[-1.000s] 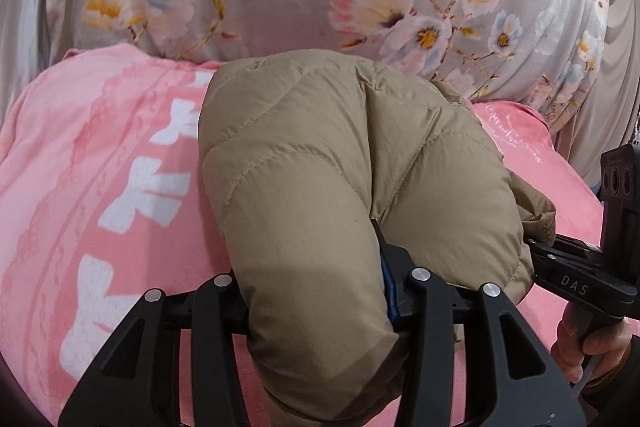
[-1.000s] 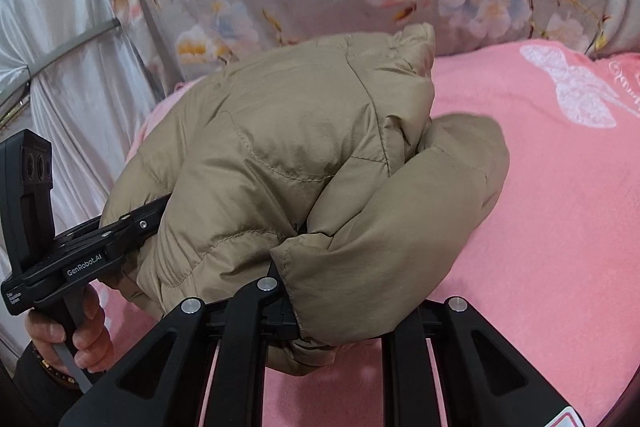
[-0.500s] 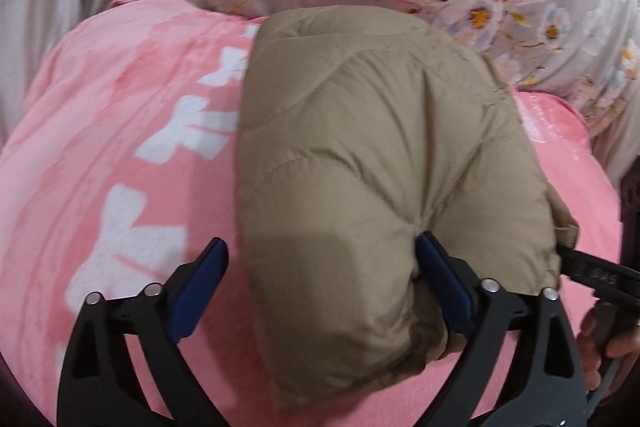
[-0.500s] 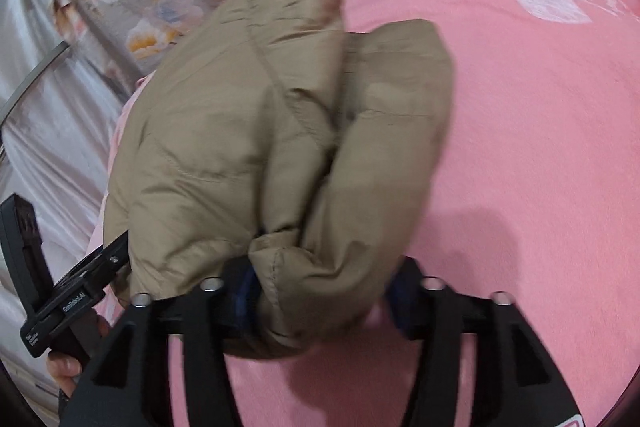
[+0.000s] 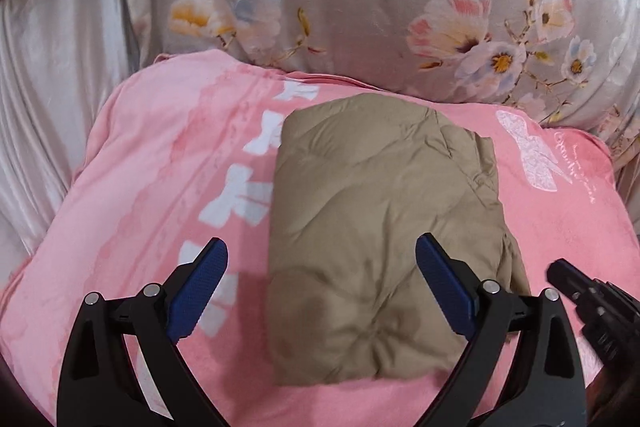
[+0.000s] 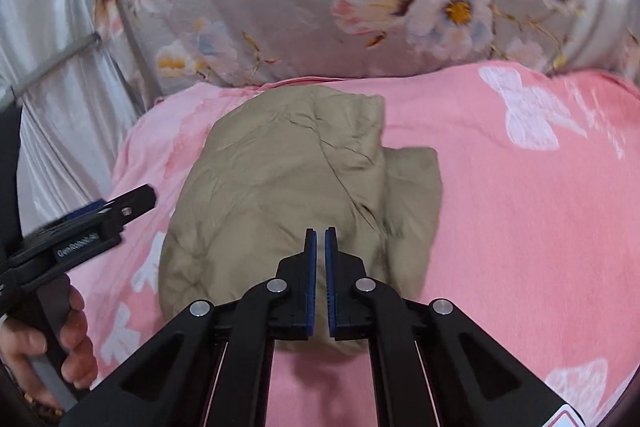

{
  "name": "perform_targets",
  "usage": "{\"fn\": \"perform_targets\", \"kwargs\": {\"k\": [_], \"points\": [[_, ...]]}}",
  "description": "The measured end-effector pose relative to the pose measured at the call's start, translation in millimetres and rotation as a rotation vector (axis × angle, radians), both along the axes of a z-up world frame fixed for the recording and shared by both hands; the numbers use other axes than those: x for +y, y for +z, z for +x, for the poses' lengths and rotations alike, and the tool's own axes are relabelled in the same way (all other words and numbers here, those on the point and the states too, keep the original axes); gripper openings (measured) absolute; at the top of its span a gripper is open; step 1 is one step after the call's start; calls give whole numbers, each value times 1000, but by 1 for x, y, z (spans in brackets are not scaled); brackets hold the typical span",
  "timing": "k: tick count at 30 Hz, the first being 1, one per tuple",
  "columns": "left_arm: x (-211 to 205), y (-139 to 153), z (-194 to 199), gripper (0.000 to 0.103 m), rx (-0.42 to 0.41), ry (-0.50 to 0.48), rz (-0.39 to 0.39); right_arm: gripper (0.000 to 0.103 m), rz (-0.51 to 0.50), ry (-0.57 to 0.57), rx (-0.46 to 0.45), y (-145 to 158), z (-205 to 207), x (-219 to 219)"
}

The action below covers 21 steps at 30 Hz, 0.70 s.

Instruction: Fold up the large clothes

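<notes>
A tan quilted puffer jacket (image 5: pixel 380 227) lies folded into a compact bundle on a pink blanket (image 5: pixel 160 187); it also shows in the right wrist view (image 6: pixel 288 195). My left gripper (image 5: pixel 322 259) is open and empty, its blue pads spread wide above the near part of the bundle. My right gripper (image 6: pixel 320 239) is shut with nothing between its pads, hovering above the bundle's near edge. The right gripper's tip shows at the left wrist view's right edge (image 5: pixel 592 303), and the left gripper shows at the left of the right wrist view (image 6: pixel 88 227).
A grey floral fabric (image 5: pixel 380 7) rises behind the blanket. A silvery curtain (image 5: pixel 48 107) hangs at the left. The pink blanket (image 6: pixel 520 207) with white bow prints spreads to the right of the bundle.
Both grippers let go of the jacket and pulled back. The bundle now lies flat on the blanket. The left jaws opened wide; the right jaws closed empty.
</notes>
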State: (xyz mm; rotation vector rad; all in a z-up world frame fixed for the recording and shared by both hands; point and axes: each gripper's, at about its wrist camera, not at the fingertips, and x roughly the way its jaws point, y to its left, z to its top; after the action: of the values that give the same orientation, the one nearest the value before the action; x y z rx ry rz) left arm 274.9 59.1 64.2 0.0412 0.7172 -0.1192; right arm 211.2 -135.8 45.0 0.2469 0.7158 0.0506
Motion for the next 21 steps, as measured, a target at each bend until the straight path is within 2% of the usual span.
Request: {"fn": "perform_targets", "kwargs": {"k": [3,6,9,13,21], "points": [[-21,-18,21,93,48,17,44,3,-30,-11,81,-19,29,11],[-25,-38,31,93,87,39,56,3,-27,-27,137,-42,39,11],[-24,-60,36,94,107,48,65,3,-74,-52,141,-58,41,11],[-23,-69,37,94,103,47,49,0,-102,-56,144,-70,46,11],[-26,-86,38,98,66,57,74,0,-142,-55,134,-87,49,15]]}}
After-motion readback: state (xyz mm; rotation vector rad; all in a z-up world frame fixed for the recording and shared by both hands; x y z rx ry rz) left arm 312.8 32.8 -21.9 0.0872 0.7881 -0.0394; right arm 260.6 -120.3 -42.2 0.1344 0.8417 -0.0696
